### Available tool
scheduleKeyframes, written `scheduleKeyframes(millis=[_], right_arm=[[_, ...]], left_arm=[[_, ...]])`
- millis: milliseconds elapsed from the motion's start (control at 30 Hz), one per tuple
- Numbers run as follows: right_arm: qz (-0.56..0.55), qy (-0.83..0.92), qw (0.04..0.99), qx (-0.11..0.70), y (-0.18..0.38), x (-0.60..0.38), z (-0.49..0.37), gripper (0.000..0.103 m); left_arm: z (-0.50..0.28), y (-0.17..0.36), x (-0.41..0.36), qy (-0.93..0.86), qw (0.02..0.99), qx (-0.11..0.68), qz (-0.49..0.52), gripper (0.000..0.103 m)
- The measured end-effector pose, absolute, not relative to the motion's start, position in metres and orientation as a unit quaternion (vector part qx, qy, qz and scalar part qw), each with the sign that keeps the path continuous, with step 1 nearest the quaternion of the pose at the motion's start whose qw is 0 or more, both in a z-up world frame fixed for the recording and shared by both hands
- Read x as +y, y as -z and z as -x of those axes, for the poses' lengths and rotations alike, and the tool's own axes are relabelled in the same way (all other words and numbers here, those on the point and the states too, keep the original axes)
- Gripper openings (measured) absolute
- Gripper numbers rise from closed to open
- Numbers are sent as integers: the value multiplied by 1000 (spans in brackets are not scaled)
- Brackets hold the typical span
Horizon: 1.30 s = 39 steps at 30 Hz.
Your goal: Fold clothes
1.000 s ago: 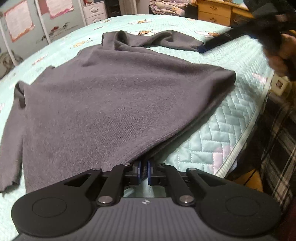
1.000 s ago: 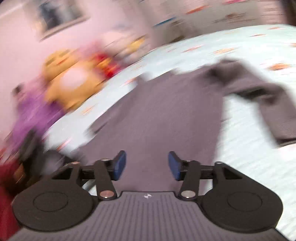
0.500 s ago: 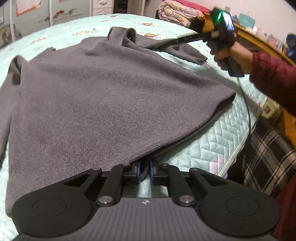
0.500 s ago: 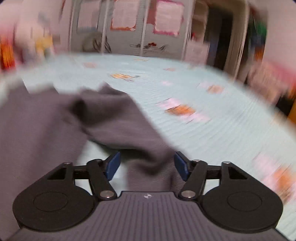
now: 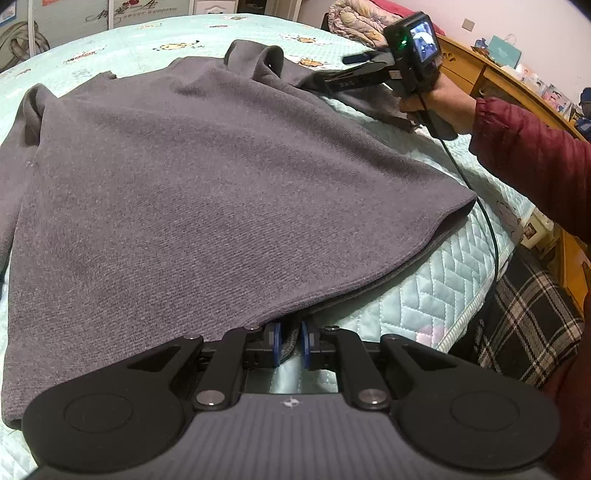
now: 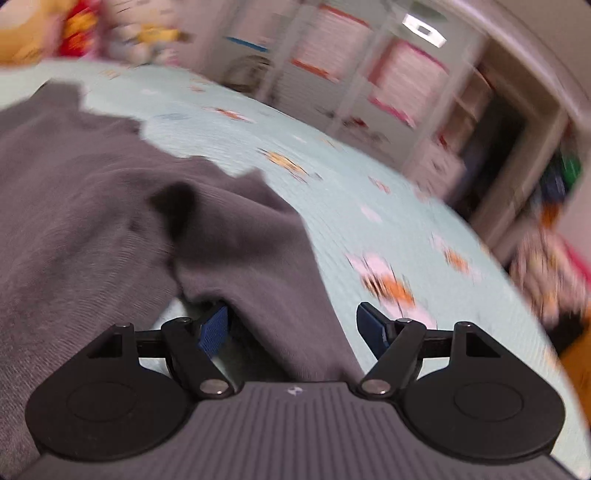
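Since the earlier frame, the right tool [image 5: 354,59] has been swung in over the far sleeve [image 5: 343,92], and the left tool [image 5: 289,345] has hardly been moved.

From the left wrist view, the grey sweater [image 5: 207,192] is seen spread flat on the bed [image 5: 436,306], with its hem at the near edge of the bed. The left tool is pinched together on the hem. It is best kept tight there, so the cloth is not dragged when the sleeve is folded. A black cable [image 5: 491,236] hangs down from the right tool over the bed's near right corner and could be caught. A wooden desk [image 5: 491,74] and a plaid cloth [image 5: 528,325] are seen beside the bed.

From the right wrist view, the picture is blurred. The right tool [image 6: 291,328] is held wide apart, with the sleeve [image 6: 258,258] lying between its pads, not yet pinched. The sleeve should be gripped well in, then carried across the body. Toys [image 6: 74,29] and shelves [image 6: 369,74] stand past the bed's far edge, well away.
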State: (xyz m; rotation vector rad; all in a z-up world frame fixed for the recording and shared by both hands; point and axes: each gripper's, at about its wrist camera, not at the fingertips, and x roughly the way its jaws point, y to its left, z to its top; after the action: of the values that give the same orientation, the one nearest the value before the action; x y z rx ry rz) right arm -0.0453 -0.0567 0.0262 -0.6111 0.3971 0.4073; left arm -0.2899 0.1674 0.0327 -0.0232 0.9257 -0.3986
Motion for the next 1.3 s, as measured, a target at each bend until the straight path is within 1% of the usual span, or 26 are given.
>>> scheduleKeyframes(millis=[100,267,367,400,433,467,500,600,700,833,900,1067,1100,1133,1167,1200,1233,1300], right_arm=[[325,-238,897,185,-23,-36,45,75],[365,-225,893,133,-28,-1,42,75],[382,-206,889,144,-24,6,20,72],[366,-214,892,157,-27,4,14,65],[349,-221,894,172,-29,1,7,31],[331,-225,897,188,-32,-4,0,4],[318,-225,900,199,-35,-9,-6,2],[281,-160,926,194,-47,-42,-28,2],[233,-137,928,257,-41,-71,-56,5],[259,-116,921,268,-23,-66,-51,5],[232,-105,927,275,-24,-68,-49,5],[227,-122,930,263,-28,-70,-35,7],[223,-128,930,263,-29,-73,-32,13],[218,-133,930,264,-32,-75,-28,22],[210,-136,930,268,-36,-77,-24,26],[202,-140,931,270,-40,-81,-19,37],[195,-146,932,270,-46,-84,-13,45],[197,-155,933,257,-56,-83,0,50]], left_arm=[[289,-32,169,192,875,444,16,11],[289,-32,171,195,875,443,21,11],[288,-32,172,198,874,443,25,12],[288,-32,172,199,874,443,27,12],[288,-31,173,200,874,442,28,12],[288,-31,174,201,874,441,31,12],[288,-31,174,202,874,440,34,12],[288,-29,178,203,874,439,49,13],[290,-29,180,203,875,437,53,13],[290,-29,180,202,875,437,53,13],[291,-29,178,200,876,436,46,13],[293,-32,175,199,879,433,33,13],[293,-32,175,199,879,432,32,13],[293,-32,175,198,880,431,32,13],[293,-32,175,197,880,430,33,14],[293,-31,176,197,881,429,34,14],[294,-31,176,197,881,428,35,14],[294,-30,177,197,881,427,42,14]])
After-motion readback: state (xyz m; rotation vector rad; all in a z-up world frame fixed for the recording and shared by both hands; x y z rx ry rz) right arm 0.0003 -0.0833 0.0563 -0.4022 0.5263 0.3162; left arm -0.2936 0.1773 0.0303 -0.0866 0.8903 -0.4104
